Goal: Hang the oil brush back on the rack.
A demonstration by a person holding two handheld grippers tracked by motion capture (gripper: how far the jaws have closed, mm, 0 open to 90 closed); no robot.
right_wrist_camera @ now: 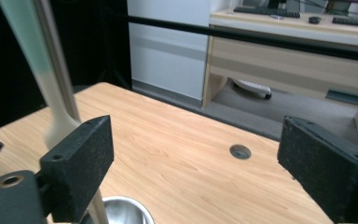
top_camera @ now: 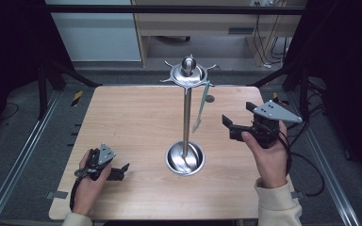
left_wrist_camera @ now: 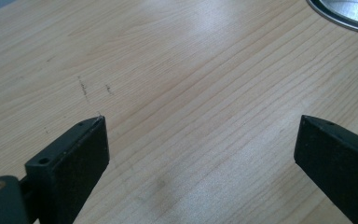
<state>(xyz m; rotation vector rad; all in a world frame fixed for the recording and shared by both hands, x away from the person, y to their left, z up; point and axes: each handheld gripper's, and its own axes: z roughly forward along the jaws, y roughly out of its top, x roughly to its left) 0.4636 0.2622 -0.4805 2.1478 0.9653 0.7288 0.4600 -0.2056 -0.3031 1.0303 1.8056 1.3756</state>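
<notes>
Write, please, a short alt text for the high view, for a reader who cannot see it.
A metal utensil stand rises from the middle of a wooden table, with one pale utensil hanging from its top. A person holds an open left claw low over the table and an open right claw beside the hanging utensil.

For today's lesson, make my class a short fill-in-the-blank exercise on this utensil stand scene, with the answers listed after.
1. A pale utensil hangs from the metal stand's ____ rack.
2. The stand's pole rises from a round ____ base.
3. The left gripper rests low near the wooden table, its jaws ____.
4. The right gripper is held ____ the table, open and empty.

Missing words: top; metal; open; above
</notes>
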